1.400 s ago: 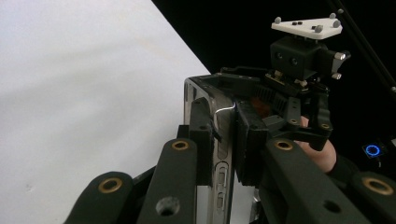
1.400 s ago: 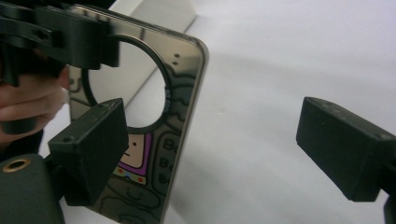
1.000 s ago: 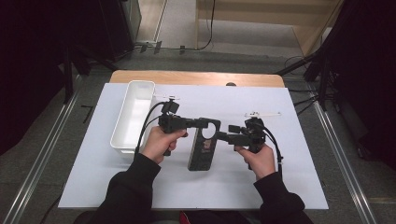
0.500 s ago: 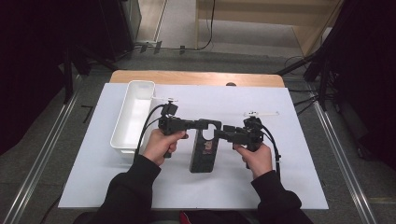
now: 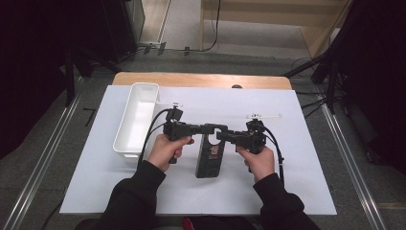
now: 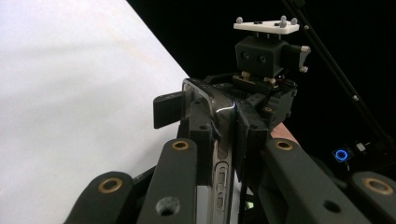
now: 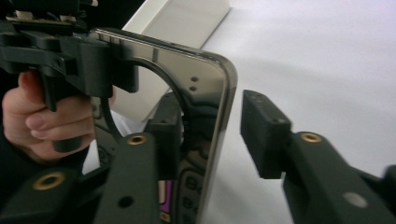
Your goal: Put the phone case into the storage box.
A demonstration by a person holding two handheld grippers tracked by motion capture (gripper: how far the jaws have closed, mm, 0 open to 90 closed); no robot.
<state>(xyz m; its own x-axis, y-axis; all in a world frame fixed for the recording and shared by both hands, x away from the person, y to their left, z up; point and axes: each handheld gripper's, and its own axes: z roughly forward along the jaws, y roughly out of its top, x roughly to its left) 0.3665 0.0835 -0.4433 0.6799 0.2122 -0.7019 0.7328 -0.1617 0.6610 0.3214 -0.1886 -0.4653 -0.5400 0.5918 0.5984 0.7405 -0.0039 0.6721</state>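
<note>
At table centre, my left gripper (image 5: pixel 207 128) clamps the far end of the phone (image 5: pixel 209 155) by its edges; my right gripper (image 5: pixel 225 136) straddles it, jaws open. Risk: closing off-centre could twist the phone free. Its long axis runs near to far, the far end lifted, I judge.

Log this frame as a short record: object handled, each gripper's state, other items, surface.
object: phone, far end raised off the table between both grippers
left gripper: shut on the phone's edges
right gripper: open, one jaw at the phone, the other apart from it
other items: white tray, left of the hands
surface: white sheet over a wooden table
</note>
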